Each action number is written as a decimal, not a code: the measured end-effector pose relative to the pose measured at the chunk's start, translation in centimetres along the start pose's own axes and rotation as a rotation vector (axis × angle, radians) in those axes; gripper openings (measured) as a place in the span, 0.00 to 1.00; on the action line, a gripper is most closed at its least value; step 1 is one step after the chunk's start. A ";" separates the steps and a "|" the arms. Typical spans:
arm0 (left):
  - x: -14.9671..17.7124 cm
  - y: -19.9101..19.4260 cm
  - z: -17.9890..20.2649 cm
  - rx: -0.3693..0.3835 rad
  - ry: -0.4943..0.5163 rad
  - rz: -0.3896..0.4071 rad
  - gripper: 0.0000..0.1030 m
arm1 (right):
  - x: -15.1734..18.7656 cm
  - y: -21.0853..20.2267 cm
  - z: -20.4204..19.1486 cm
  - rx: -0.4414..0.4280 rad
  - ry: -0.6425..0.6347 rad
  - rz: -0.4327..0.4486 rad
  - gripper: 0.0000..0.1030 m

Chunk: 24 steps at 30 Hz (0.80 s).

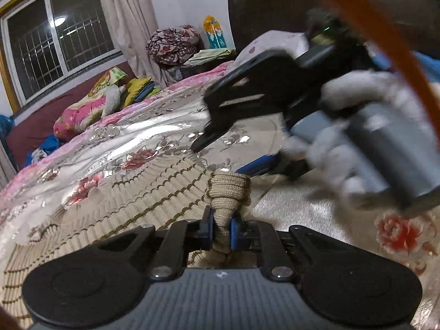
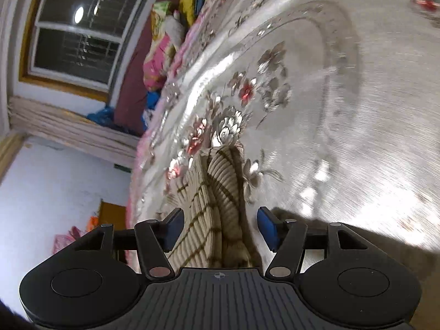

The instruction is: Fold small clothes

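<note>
A beige knit garment (image 1: 115,192) lying on the bed (image 1: 302,200) is pinched at a bunched edge by the left tongs (image 1: 221,227), while the right tongs (image 2: 218,228) are spread astride another edge, unclamped; a second grip seems needed before folding over.

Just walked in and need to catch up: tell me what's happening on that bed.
A person is folding a small beige ribbed knit garment on a floral bedspread, using a handheld gripper in each hand. The left gripper is pinched shut on a bunched edge of the knit. The right gripper stands open with the knit between its fingers, its pads clear of the cloth. It is blurred in the left view.
</note>
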<state>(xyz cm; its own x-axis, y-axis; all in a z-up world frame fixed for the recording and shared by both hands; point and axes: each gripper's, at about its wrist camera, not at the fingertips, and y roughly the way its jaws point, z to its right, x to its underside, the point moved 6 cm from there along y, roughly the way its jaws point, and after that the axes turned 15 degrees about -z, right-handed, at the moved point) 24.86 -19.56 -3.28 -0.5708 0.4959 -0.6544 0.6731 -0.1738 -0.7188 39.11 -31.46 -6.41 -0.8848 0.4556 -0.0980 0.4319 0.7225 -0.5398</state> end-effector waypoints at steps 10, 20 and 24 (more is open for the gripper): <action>-0.1 -0.9 -1.0 0.073 -0.067 0.035 0.17 | -1.9 3.6 -1.0 0.010 -0.017 -0.013 0.56; -0.9 -1.3 -1.9 0.105 -0.103 0.055 0.17 | -2.3 3.7 -0.5 -0.015 -0.015 -0.038 0.39; -0.9 -1.3 -1.8 0.116 -0.107 0.058 0.16 | -2.2 3.8 0.2 -0.016 0.018 -0.048 0.21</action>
<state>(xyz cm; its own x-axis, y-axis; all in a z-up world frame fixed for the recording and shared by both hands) 25.35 -18.23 -1.30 -0.5838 0.3898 -0.7122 0.6510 -0.2994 -0.6976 42.68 -29.85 -8.42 -0.9013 0.4293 -0.0574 0.3919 0.7520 -0.5299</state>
